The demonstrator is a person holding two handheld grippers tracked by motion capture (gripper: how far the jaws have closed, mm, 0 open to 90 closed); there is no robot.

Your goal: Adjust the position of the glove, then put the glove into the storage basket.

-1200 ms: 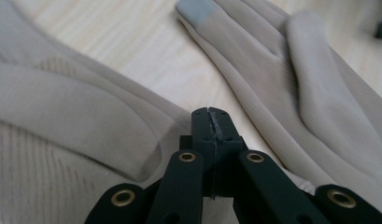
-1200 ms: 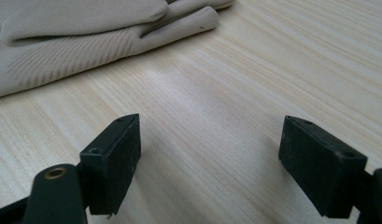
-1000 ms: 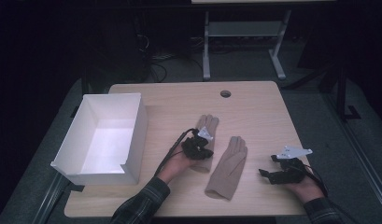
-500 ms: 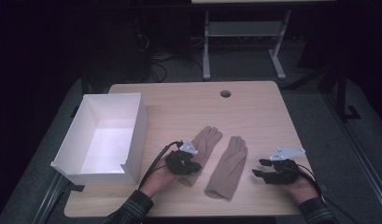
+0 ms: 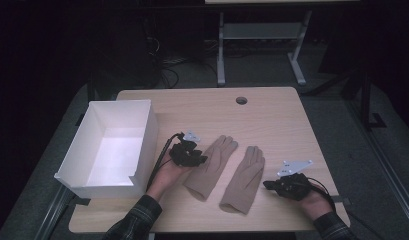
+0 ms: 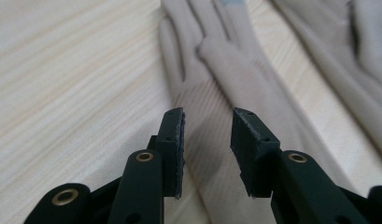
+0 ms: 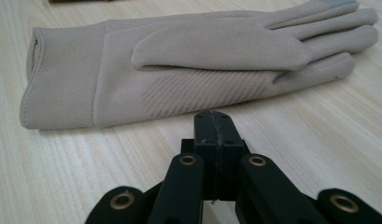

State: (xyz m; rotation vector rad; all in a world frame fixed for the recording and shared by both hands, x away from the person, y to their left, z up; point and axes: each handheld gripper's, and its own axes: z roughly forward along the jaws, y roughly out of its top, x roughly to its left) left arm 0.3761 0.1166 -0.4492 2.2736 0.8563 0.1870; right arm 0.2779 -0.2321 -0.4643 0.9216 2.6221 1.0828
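2 beige knitted fabric gloves are laid flat, side by side, on the near half of the light wooden bench (image 5: pixel 272 120), fingers pointing toward the far edge and cuffs toward the near edge. The left glove (image 5: pixel 212 165) is angled slightly rightward; the right glove (image 5: pixel 244 177) is set just beside it, and whether the 2 touch cannot be told. In the left gripper view the left glove (image 6: pixel 216 79) is seen running away ahead of the jaws, with the other glove (image 6: pixel 338 51) at the upper right. In the right gripper view the right glove (image 7: pixel 179 60) is shown lying crosswise, thumb folded over the ribbed palm.

The left tool (image 5: pixel 198 159) is held at the left glove's left side; its jaws have just been opening and stand partly apart above the glove's cuff area, with nothing gripped. The right tool (image 5: pixel 268 185) is held near the right glove's cuff, apart from it; its jaws have just been closing and are pressed fully together on nothing, over bare wood.

A white open rectangular box (image 5: pixel 142 135) is set at the bench's left edge. A small round hole (image 5: pixel 241 100) is seen near the far edge.
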